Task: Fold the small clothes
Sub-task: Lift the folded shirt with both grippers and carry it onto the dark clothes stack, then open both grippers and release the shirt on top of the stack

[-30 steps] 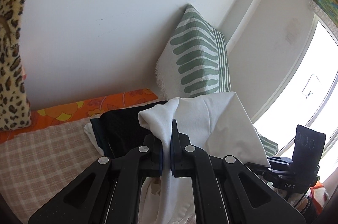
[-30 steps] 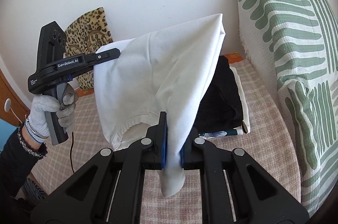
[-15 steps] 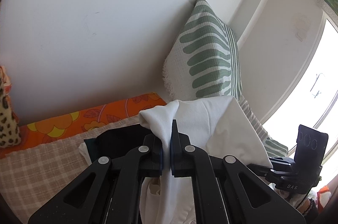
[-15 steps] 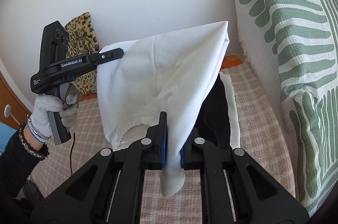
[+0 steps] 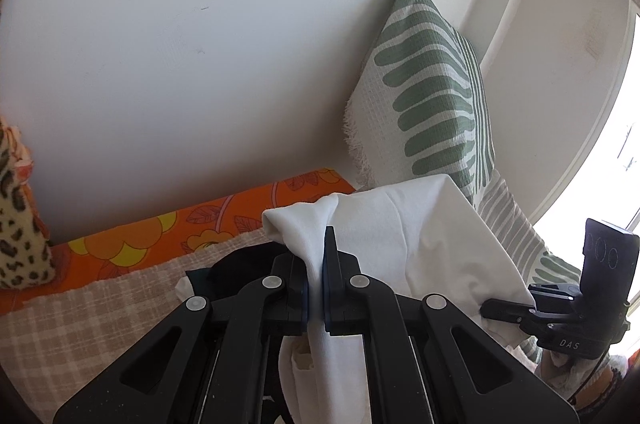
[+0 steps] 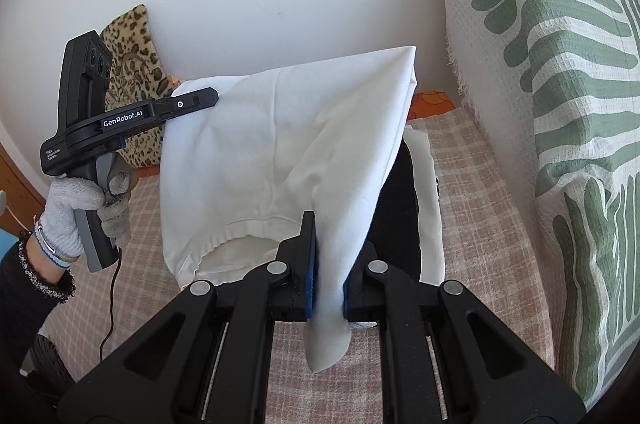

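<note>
A white garment [image 6: 288,144] hangs in the air between both grippers, above the checked bed cover [image 6: 472,192]. My right gripper [image 6: 330,288] is shut on its lower edge, a tail of cloth hanging below the jaws. My left gripper [image 5: 316,288] is shut on another bunched edge of the white garment [image 5: 420,240]. The left gripper also shows in the right wrist view [image 6: 192,102], clamped on the garment's upper left corner. The right gripper shows in the left wrist view [image 5: 508,308], pinching the garment's right edge. A folded black garment [image 6: 396,216] on a white one lies beneath.
A green-and-white striped pillow [image 6: 560,64] leans at the right against the white wall. A leopard-print cushion [image 6: 132,72] stands at the left. An orange floral sheet [image 5: 192,236] runs along the wall. A bright window [image 5: 608,184] is at the far right.
Both grippers have carried the white garment to the right and slightly lower. The striped pillow looms larger and the leopard cushion has slid left. Both grips are unchanged.
</note>
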